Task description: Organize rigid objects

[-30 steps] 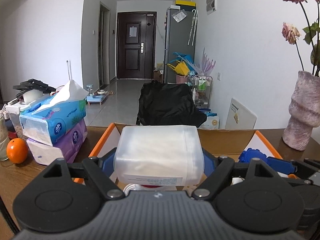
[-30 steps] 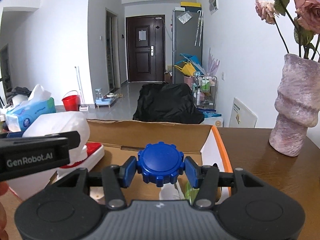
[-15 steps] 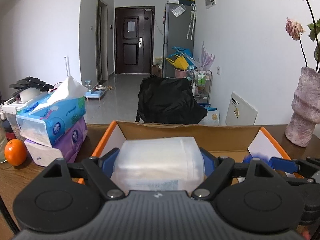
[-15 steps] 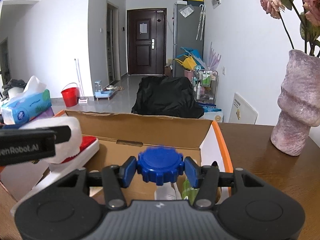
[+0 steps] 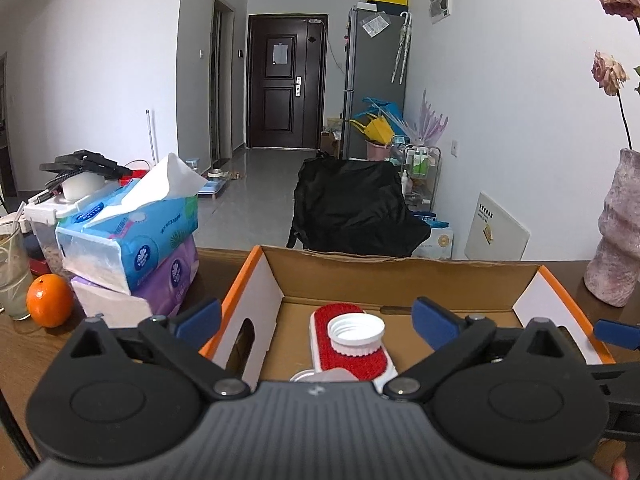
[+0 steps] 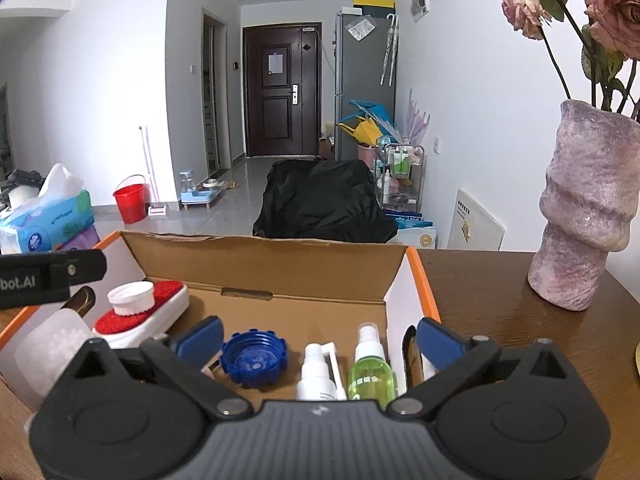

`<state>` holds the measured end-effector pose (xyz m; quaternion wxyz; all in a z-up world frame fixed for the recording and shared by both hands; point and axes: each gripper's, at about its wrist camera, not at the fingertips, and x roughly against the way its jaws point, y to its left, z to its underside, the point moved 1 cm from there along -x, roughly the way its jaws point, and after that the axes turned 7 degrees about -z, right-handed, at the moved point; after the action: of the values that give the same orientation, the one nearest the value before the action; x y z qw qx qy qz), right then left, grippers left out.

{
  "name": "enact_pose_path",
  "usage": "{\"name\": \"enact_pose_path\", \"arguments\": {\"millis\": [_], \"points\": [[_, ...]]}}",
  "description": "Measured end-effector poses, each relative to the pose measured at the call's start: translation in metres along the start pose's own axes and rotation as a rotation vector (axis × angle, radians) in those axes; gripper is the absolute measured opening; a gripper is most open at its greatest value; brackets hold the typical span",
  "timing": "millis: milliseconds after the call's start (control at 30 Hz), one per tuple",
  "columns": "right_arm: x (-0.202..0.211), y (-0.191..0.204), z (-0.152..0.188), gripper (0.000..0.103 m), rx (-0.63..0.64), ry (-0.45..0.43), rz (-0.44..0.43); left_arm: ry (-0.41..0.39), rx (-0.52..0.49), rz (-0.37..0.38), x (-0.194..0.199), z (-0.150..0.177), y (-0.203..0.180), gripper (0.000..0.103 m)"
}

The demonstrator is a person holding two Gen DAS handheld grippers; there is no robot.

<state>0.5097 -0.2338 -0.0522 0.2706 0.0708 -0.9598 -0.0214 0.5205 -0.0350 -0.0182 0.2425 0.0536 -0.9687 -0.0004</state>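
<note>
While both my grippers hang over the cardboard box [image 6: 264,268] on the table [image 6: 500,296], its orange-edged walls hem my fingers in. My left gripper [image 5: 316,318] has just sprung wide, empty; the translucent tub [image 6: 52,350] now lies in the box's left end, half hidden behind my frame. My right gripper [image 6: 318,338] has just let go too, and the blue cap [image 6: 254,362] lies upturned beside two spray bottles [image 6: 370,368]. A white cap [image 5: 355,334] sits on the red brush [image 5: 352,350].
</note>
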Motion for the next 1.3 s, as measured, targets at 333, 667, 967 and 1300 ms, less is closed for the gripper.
{"name": "enact_pose_path", "arguments": {"millis": [333,667,967,1300], "points": [[0.01,0.001,-0.004,0.103,-0.006,-0.021,-0.005,-0.005,0.014,0.018,0.008,-0.002,0.002,0.103],[0.047,0.001,-0.001,0.103,0.007,-0.071,0.001,-0.029,0.013,0.025,0.041,-0.001,0.01,0.103],[0.106,0.007,0.008,0.103,0.016,-0.12,0.009,-0.051,0.002,0.016,0.094,0.01,0.024,0.103],[0.19,0.019,0.023,0.103,-0.009,-0.133,0.008,-0.031,-0.006,0.016,0.177,0.028,0.039,0.103]]}}
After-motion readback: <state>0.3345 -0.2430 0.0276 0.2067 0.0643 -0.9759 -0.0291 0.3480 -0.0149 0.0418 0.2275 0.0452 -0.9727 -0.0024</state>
